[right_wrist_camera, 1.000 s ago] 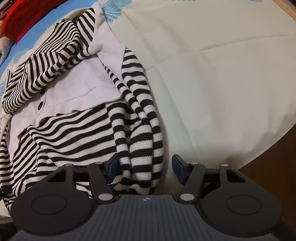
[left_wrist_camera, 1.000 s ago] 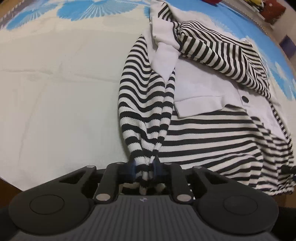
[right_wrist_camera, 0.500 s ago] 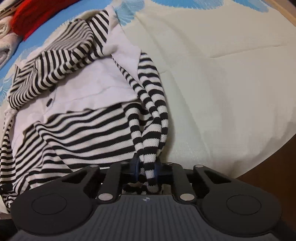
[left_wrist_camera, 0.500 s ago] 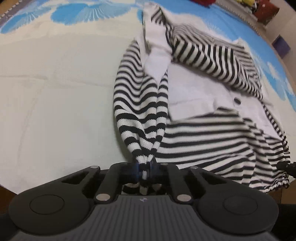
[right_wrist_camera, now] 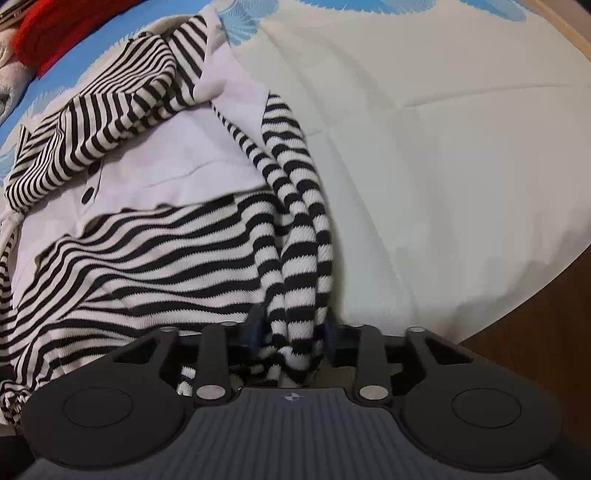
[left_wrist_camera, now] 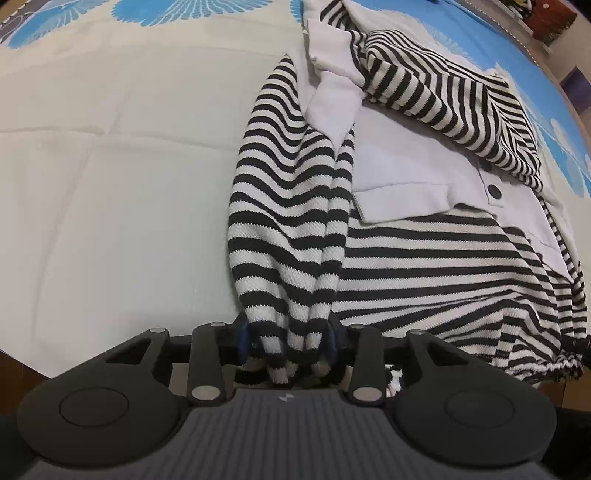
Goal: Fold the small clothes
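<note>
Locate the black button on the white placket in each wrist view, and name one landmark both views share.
Left wrist: the button sits right of centre, on the white placket.
Right wrist: the button sits at far left, mid-height, on the same placket.
Shared landmark: the striped hood bunched just above the button.

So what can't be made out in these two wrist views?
- Sleeve cuff, left wrist view: its end drops behind the left gripper body.
- Other sleeve end, right wrist view: hidden likewise behind the right gripper; whether either gripper's pads press the fabric is unclear.
- Red cloth: cut off by the top edge.
- Striped top's hem: partly hidden.
</note>
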A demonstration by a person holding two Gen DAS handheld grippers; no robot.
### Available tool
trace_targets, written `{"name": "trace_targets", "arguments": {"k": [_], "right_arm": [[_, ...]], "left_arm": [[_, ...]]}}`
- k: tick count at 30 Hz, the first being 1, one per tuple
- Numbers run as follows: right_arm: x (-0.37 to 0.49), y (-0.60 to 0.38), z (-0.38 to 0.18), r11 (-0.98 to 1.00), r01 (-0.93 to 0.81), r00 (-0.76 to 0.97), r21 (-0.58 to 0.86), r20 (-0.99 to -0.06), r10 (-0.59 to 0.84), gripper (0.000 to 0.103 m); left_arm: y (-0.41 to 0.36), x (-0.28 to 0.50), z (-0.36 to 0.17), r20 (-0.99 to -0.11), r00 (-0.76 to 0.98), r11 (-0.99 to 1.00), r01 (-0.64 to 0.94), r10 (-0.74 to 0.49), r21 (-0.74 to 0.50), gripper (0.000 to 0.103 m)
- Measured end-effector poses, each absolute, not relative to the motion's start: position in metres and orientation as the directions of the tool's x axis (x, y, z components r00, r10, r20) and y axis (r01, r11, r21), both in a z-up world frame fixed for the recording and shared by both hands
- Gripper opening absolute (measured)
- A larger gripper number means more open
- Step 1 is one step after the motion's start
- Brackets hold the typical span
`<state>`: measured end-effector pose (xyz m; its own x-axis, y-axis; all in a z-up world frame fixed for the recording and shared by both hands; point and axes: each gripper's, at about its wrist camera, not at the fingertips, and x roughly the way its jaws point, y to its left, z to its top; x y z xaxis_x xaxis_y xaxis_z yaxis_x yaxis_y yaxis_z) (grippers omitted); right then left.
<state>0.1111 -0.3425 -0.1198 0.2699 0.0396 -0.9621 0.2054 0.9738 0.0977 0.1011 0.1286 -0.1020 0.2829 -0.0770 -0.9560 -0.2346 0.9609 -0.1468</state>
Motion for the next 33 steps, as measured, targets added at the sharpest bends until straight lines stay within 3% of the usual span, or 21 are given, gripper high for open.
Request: {"name": "trace_targets", "arguments": {"k": [6,19,20,23,24,25,27,29,33], "right_arm": [[0.112,-0.336,-0.122,0.984,0.157,0.255,0.080,-0.966,0.038,0.048],[0.112,-0.332,-0.123,0.987,0.124,0.255,0.101,-0.965,0.067,0.049],[0.112,-0.331,-0.123,0.988,0.120,0.258,0.099,-0.964,0.065,0.045],[0.113,-0.337,-0.121,0.980,0.154,0.276,0.126,-0.958,0.080,0.018],[0.113,-0.340,-0.120,0.973,0.179,0.283,0.145,-0.955,0.091,0.016],[0.113,-0.343,-0.119,0.969,0.190,0.291,0.155,-0.952,0.095,0.015],[0.111,-0.344,-0.116,0.967,0.194,0.310,0.164,-0.946,0.098,0.013],[0.110,-0.344,-0.112,0.966,0.195,0.329,0.172,-0.939,0.101,0.013],[0.108,-0.347,-0.110,0.961,0.205,0.337,0.184,-0.935,0.107,0.013]], "left_arm": [[0.126,0.103,-0.103,-0.957,0.282,0.964,-0.229,-0.066,-0.134,0.043],[0.123,0.102,-0.103,-0.956,0.284,0.967,-0.216,-0.069,-0.134,0.047],[0.123,0.102,-0.103,-0.956,0.284,0.968,-0.215,-0.067,-0.132,0.047],[0.122,0.103,-0.103,-0.956,0.286,0.969,-0.210,-0.064,-0.128,0.047],[0.122,0.102,-0.103,-0.956,0.287,0.970,-0.209,-0.063,-0.126,0.046],[0.121,0.102,-0.103,-0.955,0.289,0.970,-0.208,-0.063,-0.127,0.044],[0.121,0.102,-0.103,-0.952,0.298,0.971,-0.197,-0.069,-0.132,0.026],[0.121,0.101,-0.101,-0.948,0.308,0.972,-0.186,-0.083,-0.145,0.019],[0.123,0.100,-0.100,-0.946,0.312,0.972,-0.183,-0.086,-0.148,0.020]]}}
